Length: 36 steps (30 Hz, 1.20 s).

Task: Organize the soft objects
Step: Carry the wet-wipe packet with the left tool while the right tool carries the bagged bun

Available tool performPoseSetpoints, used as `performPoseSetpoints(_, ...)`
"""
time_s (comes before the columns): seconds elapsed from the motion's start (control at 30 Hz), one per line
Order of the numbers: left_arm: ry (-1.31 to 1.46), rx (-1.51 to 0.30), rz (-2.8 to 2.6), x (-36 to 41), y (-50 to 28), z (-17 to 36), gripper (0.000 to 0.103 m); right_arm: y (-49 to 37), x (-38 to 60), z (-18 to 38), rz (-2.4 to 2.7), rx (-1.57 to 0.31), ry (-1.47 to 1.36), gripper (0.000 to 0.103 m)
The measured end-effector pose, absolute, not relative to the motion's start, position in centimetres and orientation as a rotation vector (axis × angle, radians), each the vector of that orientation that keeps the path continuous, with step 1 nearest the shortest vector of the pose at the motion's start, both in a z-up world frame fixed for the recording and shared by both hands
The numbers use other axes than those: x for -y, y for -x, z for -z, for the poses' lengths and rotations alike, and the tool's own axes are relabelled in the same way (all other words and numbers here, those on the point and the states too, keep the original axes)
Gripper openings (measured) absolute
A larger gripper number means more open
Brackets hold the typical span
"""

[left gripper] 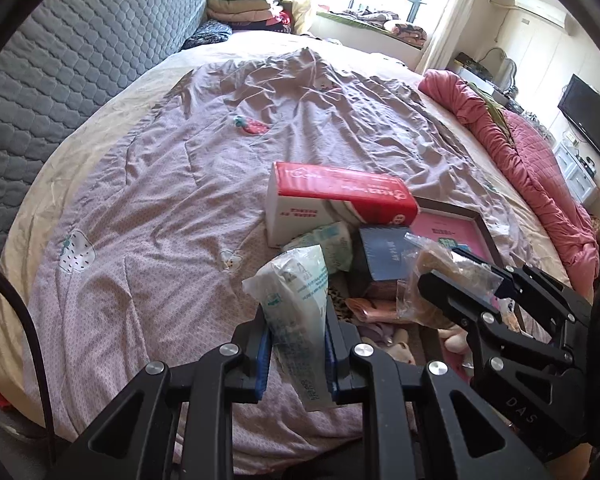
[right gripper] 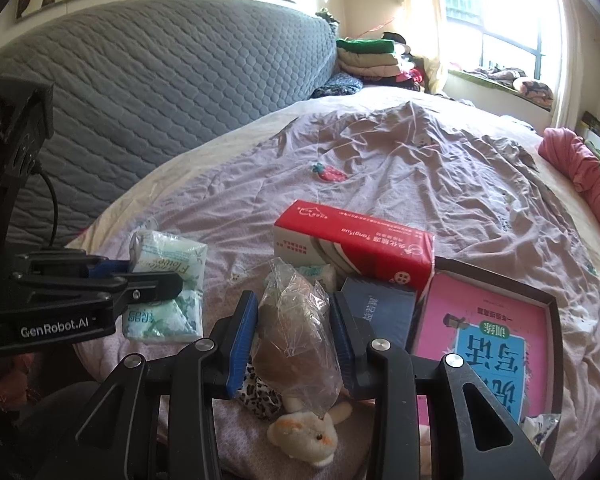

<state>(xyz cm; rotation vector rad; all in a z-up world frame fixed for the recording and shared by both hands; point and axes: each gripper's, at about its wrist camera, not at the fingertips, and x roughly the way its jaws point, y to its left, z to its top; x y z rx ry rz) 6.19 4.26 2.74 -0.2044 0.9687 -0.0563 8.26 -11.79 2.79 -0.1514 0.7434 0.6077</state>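
Observation:
My left gripper (left gripper: 296,344) is shut on a white-green pack of tissues (left gripper: 296,296) and holds it above the bed; the pack also shows in the right wrist view (right gripper: 168,280). My right gripper (right gripper: 294,340) is shut on a clear plastic bag with a brown plush toy inside (right gripper: 296,332); the bag also shows in the left wrist view (left gripper: 432,280). Below lie a white plush toy (right gripper: 308,436), a leopard-print cloth (right gripper: 256,392), a second tissue pack (left gripper: 332,244), a red-white tissue box (right gripper: 352,244) and a dark blue box (right gripper: 380,308).
A dark tray (right gripper: 548,300) with a pink book (right gripper: 484,344) lies on the right. The lilac quilt (left gripper: 220,140) covers the bed. A grey quilted headboard (right gripper: 160,92) stands at the left, a pink blanket (left gripper: 520,160) along the right edge, folded clothes (left gripper: 240,4) at the far corner.

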Motion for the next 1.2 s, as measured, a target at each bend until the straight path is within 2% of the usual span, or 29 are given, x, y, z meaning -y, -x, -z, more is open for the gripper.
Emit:
performPoseSetpoints(0.87, 0.065, -0.978, 0.178, 4.6, -4.3, -6.2, 0.022, -6.1, 23.2, -7.9, -0.450, -0.696, -0.086, 0.038)
performPoseSetpoints(1.2, 0.001, -0.995, 0.226, 8.3, -5.0, -6.4, 0.022, -5.7, 27.4, -8.3, -0.381, -0.686, -0.153, 0.038)
